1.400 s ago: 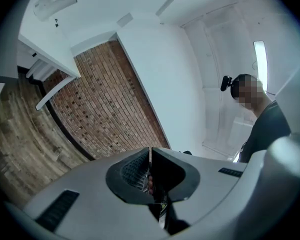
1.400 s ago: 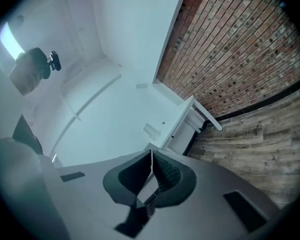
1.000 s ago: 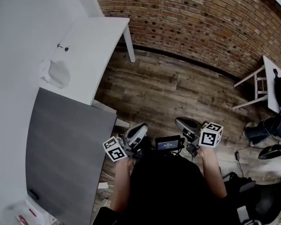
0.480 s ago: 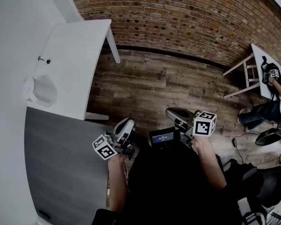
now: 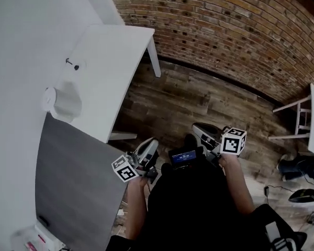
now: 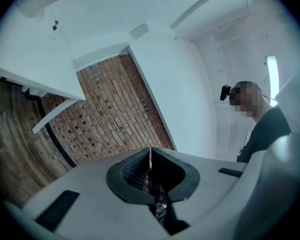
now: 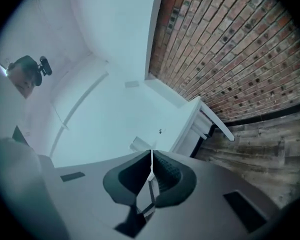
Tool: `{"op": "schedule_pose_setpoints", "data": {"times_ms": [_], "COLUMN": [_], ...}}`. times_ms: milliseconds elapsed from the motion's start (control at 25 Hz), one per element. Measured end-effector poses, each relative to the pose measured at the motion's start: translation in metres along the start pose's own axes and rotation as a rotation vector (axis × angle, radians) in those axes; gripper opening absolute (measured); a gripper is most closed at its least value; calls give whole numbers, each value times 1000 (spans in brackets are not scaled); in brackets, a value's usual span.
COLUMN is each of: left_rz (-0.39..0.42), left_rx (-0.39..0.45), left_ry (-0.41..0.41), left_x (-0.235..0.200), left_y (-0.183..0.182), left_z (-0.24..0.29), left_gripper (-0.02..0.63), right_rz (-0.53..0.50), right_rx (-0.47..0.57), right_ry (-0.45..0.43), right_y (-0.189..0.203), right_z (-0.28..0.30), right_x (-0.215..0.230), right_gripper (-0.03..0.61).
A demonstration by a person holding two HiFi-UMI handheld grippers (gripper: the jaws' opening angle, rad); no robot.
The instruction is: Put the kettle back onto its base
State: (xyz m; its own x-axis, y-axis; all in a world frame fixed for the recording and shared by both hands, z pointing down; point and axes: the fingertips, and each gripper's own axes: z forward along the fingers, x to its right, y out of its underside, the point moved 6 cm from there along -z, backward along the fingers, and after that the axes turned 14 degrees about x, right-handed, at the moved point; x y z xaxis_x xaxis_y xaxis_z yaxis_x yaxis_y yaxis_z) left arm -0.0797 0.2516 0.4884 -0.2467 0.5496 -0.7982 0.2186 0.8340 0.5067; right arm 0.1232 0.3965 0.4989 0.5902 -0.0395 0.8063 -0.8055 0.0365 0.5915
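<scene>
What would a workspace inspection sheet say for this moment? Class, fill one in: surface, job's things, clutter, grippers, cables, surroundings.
Surface: white table, with a grey surface beside it.
Job's things: white rounded object on the white table, possibly the kettle; base not made out.
Clutter: small dark item on the table, too small to identify.
Grippers: left gripper shut, empty; right gripper shut, empty.
Cables: thin cable on the wooden floor, at right.
Surroundings: brick wall; another person's legs at right.

You stood over a brown plank floor (image 5: 199, 101), beside a red-brown brick wall (image 5: 225, 30) and a white bench (image 5: 112, 56); a plain grey panel (image 5: 73, 182) lay alongside. Your left gripper (image 5: 149, 144) and right gripper (image 5: 197, 129) carried black-and-white square markers.
</scene>
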Motion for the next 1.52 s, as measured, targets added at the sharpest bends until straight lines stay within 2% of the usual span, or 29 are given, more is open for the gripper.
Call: {"op": "schedule_pose_setpoints", "data": {"times_ms": [200,320,400,520,720,880,1040,1280,1400,1520], "left_rz": [67,112,129,132,146,122,82,86,96,84], "left_rx": [69,88,94,104,179,212,231,247,245,285], "left_ry": [-12,-60,-92,-127,-178,-165,-142,-91,-81,-93], "left_x": [-4,-1,-3,-9,-20,-39,-69,-107,-121,-134], "left_y": [-10,-6,-4,-4,-17,-27,-42,-99,-126,-150], "left_z": [56,71,77,79,74,82,93,121,123,109], "left_gripper": [18,20,20,20,20,20,20,20,20,20], "right_rz": [1,13,32,80,117,84,60,22,-4,-20], "right_rx": [-36,-99,-130,-125,-169,-222,-205,-197,-222,-253], "right_ry": [-87,-150,-177,-200,-258,-259,-212,-184,-190,-195], "right_y": [-63,-82,-89,-95,-89,-90,-105,-128,-127,-119], "right_z": [36,53,60,68,95,114,134,186,223,259], "right_x": [35,48,59,71,67,69,81,84,79,69], "right_gripper": [18,18,18,18,18,18,18,18,18,18]}}
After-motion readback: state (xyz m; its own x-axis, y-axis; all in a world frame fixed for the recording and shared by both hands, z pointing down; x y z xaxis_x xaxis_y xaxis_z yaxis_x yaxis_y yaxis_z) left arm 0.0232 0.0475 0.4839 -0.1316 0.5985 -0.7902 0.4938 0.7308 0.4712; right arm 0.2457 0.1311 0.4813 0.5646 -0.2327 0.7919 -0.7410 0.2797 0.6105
